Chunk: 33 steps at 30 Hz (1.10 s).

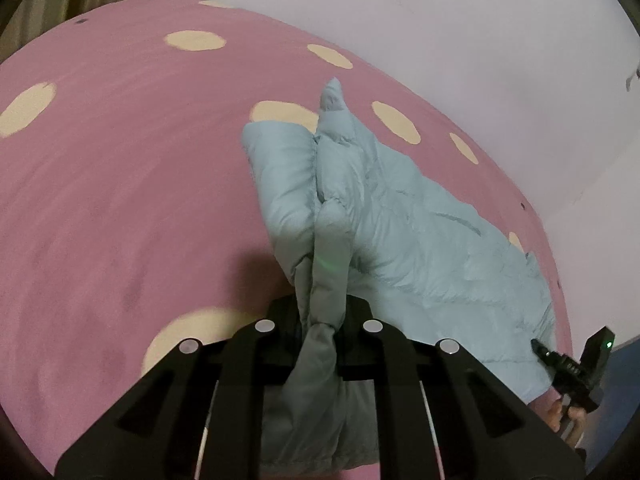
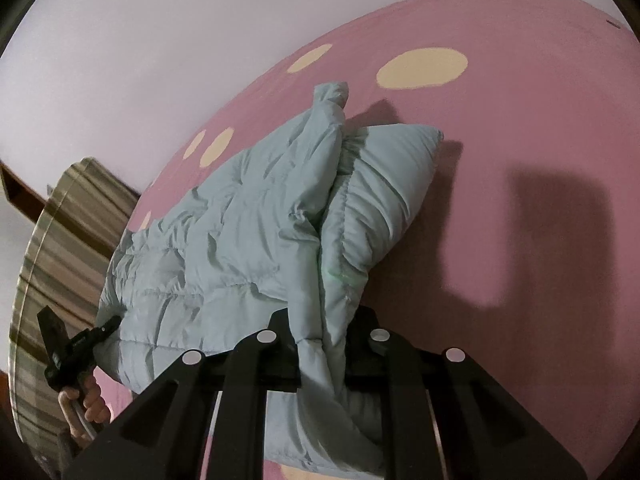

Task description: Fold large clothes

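A pale blue-grey puffer jacket (image 1: 400, 216) lies on a pink bed cover with cream dots (image 1: 120, 180). My left gripper (image 1: 322, 320) is shut on a bunched edge of the jacket. My right gripper (image 2: 324, 332) is shut on another bunched edge of the same jacket (image 2: 240, 240). Each gripper shows in the other's view, at the jacket's far corner: the right one (image 1: 540, 348) at lower right, the left one (image 2: 110, 322) at lower left. A folded sleeve or side panel (image 2: 384, 184) lies over the jacket body.
The pink cover (image 2: 520, 140) spreads wide around the jacket. A pale wall (image 1: 440, 20) borders the bed. A striped curtain (image 2: 52, 260) hangs at the left of the right wrist view. A hand (image 2: 88, 400) holds the left gripper's handle.
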Available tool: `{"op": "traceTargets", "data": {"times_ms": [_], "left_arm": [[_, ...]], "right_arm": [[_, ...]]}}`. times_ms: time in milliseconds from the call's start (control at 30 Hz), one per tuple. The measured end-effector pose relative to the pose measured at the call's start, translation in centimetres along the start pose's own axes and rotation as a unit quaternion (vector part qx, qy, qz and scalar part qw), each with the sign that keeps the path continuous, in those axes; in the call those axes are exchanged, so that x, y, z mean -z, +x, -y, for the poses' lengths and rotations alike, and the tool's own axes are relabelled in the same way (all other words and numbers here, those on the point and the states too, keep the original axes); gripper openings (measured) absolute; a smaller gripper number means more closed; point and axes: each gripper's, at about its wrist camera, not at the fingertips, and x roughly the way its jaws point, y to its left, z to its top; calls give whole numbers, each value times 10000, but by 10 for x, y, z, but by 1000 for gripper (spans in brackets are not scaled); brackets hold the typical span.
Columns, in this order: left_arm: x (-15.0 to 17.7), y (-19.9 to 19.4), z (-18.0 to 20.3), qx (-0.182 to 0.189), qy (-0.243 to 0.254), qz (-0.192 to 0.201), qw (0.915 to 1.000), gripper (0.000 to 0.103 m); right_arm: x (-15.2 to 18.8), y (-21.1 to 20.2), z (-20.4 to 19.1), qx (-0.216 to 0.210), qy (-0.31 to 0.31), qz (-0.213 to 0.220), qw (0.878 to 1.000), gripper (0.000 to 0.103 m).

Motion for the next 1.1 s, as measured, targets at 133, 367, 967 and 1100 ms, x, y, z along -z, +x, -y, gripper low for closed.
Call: {"op": "traceTargets", "data": {"times_ms": [133,367,967,1100], "left_arm": [[22,-24,-18,-25,-142,-37,9999,11],[51,-50,-42,-79,-287,-6,9996,11],[63,-70,-60,-192,-407,66,9990,11],[66,-76,-67,-196,-443,71,9988,11]], "right_arm": [[28,-9,-4,-112,-4,-73,9999,13],[46,-10,-14,-200,-126,-193,9995,13],[48,0,-22,-249,-337,-301,9987,13],[48,2,-22,-300,-401,-352,9981,13]]}}
